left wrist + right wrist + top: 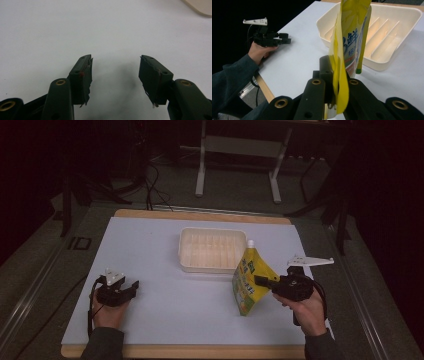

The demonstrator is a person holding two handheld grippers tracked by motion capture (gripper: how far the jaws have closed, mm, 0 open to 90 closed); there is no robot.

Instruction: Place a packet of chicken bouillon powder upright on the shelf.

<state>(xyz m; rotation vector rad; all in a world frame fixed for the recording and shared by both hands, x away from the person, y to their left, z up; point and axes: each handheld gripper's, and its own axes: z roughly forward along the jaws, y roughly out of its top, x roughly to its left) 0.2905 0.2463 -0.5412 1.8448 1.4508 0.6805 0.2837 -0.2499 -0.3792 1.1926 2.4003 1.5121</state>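
While jaws hide it overhead, the pouch (342,82) edge shows pinched

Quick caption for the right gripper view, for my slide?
Right tongs shut on a yellow pouch's edge, beside a cream tray; left tongs rest open on the table.

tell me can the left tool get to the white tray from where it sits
Probably yes: the left tool rests open on bare table, and nothing lies between it and the white tray. The yellow pouch is held on the far side.

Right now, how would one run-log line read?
right gripper: shut on yellow pouch | left gripper: open, idle | tray: beside pouch
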